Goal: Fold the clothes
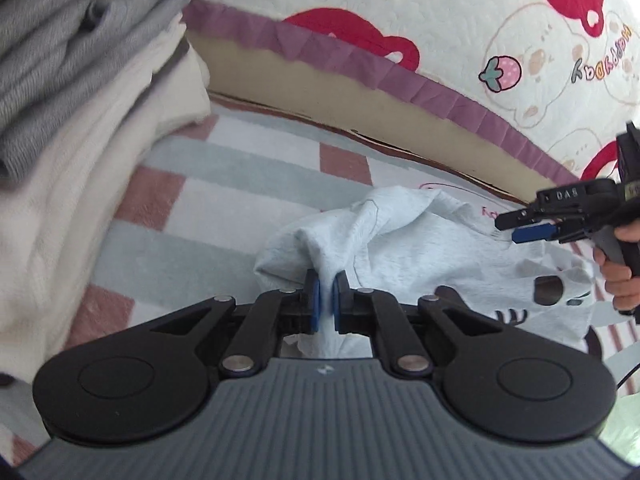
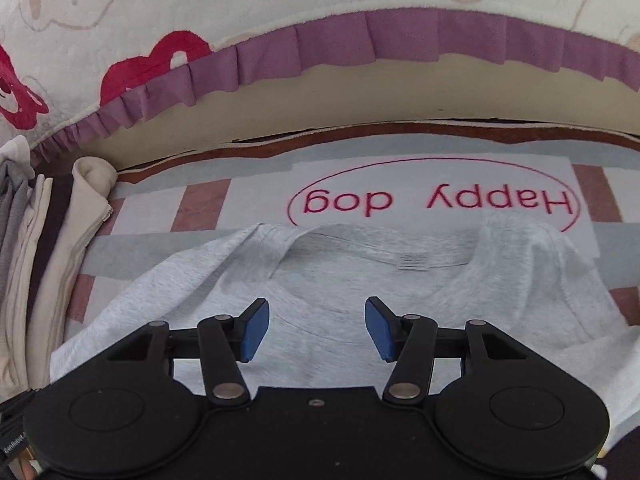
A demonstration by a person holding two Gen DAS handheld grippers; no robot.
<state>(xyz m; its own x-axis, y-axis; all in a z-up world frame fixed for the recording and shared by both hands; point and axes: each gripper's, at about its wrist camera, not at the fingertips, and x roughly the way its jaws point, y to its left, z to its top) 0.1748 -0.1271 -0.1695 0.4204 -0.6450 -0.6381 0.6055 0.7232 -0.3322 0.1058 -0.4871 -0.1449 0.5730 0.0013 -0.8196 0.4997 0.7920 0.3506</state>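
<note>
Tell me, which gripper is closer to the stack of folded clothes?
Left. The left gripper, pinching the grey shirt, sits just beside the stack. The right gripper hovers open over the shirt's middle, farther from the stack.

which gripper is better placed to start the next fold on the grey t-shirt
Left. The left gripper already pinches the grey t-shirt, so it could probably carry a fold over. The right gripper hangs above it, jaws open, holding nothing.

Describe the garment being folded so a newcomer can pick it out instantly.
Start at the checked mat printed "Happy dog", in front of the frilled cushion. The light grey T-shirt lies spread there, one part pinched in the left gripper; the right gripper hovers open above it. Unlike the folded stack alongside, it is loose and heathered.
</note>
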